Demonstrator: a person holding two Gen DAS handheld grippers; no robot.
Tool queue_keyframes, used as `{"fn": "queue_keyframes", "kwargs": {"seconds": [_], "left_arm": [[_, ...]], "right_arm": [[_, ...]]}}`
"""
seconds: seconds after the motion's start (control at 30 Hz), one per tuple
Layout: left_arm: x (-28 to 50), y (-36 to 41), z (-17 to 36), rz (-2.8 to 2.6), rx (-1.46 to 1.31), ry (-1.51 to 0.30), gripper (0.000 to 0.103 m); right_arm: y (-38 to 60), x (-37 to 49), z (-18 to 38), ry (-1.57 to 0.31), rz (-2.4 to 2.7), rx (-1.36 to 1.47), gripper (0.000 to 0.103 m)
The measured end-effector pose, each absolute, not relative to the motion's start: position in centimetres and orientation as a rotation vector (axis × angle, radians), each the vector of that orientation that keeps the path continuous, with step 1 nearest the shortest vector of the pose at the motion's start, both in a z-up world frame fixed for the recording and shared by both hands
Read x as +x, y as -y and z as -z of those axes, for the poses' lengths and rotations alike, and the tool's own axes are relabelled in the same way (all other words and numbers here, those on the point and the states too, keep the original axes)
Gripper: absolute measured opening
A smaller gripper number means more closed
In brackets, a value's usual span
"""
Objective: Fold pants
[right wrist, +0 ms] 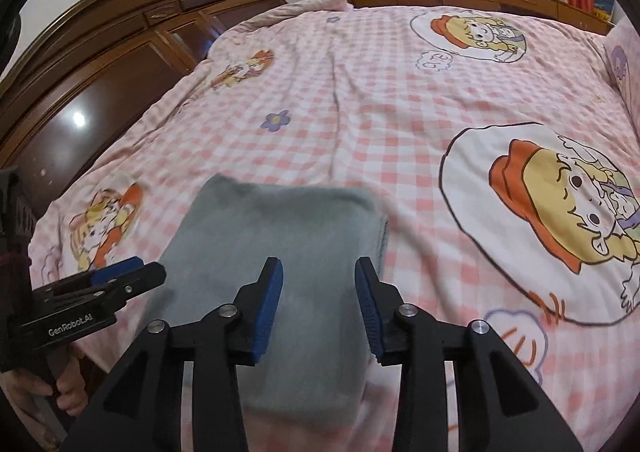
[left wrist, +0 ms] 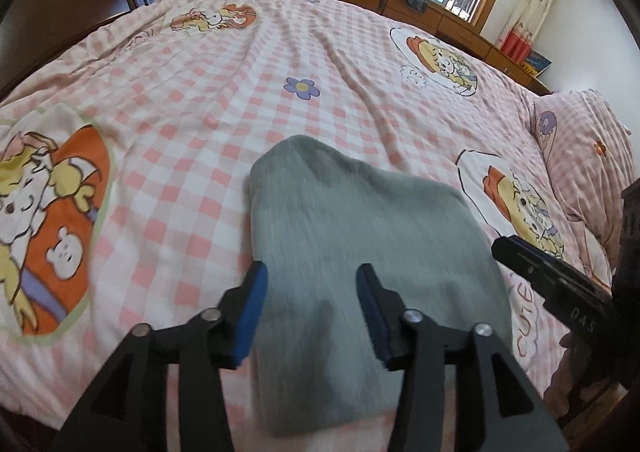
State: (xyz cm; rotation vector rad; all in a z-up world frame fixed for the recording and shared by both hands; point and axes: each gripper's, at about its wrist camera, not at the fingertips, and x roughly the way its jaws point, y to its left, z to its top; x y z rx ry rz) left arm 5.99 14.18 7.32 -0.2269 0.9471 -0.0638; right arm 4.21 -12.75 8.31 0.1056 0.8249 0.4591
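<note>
Both tongs point downward, side by side. The left tongs (left wrist: 312, 308) stand parted, blue pads (left wrist: 252, 316) clear of each other, nothing pinched. The right tongs (right wrist: 319, 304) gape likewise. Fingers of a hand (right wrist: 68, 392) wrap the left handle.

Two downward wrist views, shared pants (left wrist: 360, 244) nearby

Left tongs (left wrist: 312, 316): black angular linkage arms, silver round pivot screws, blue ribbed pads (left wrist: 254, 316). Right tongs (right wrist: 319, 308): same build. Left body side stamped white "GenRobot.AI". Black handle below, fingers (right wrist: 70, 388) wrapped round it.
</note>
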Motion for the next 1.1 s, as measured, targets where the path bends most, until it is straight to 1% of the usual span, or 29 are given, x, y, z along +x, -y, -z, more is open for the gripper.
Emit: {"fn": "queue_keyframes", "kwargs": {"seconds": [0.03,0.1,0.17,0.3,0.37,0.57,0.8,1.1], "left_arm": [[5.6,-14.1,-7.5,0.052,-0.224,-0.951,0.056],[4.9,-13.8,-7.6,0.020,-0.217,-0.957,0.067],[4.1,-13.6,-7.6,-0.007,-0.212,-0.964,0.073],[2.8,-13.3,-6.8,-0.055,-0.200,-0.997,0.077],[2.4,-13.1,-6.5,-0.080,-0.185,-1.006,0.081],[0.9,-12.9,-5.6,-0.079,-0.209,-1.036,0.084],[-0.4,-12.1,-4.9,-0.072,-0.201,-1.068,0.085],[-0.8,-11.6,-4.3,-0.079,-0.182,-1.092,0.085]], "right_arm": [[12.7,3.6,-8.4,-0.829,-0.462,0.099,0.038],[12.7,2.7,-8.5,-0.833,-0.467,0.095,0.038],[12.7,1.9,-8.4,-0.842,-0.470,0.095,0.040],[13.0,0.3,-8.0,-0.864,-0.468,0.088,0.049],[13.2,-0.4,-7.8,-0.872,-0.459,0.080,0.051],[14.0,-2.0,-6.2,-0.915,-0.446,0.072,0.052],[14.4,-2.5,-4.5,-0.966,-0.431,0.084,0.052],[13.9,-2.7,-4.4,-0.968,-0.439,0.072,0.052]]}}
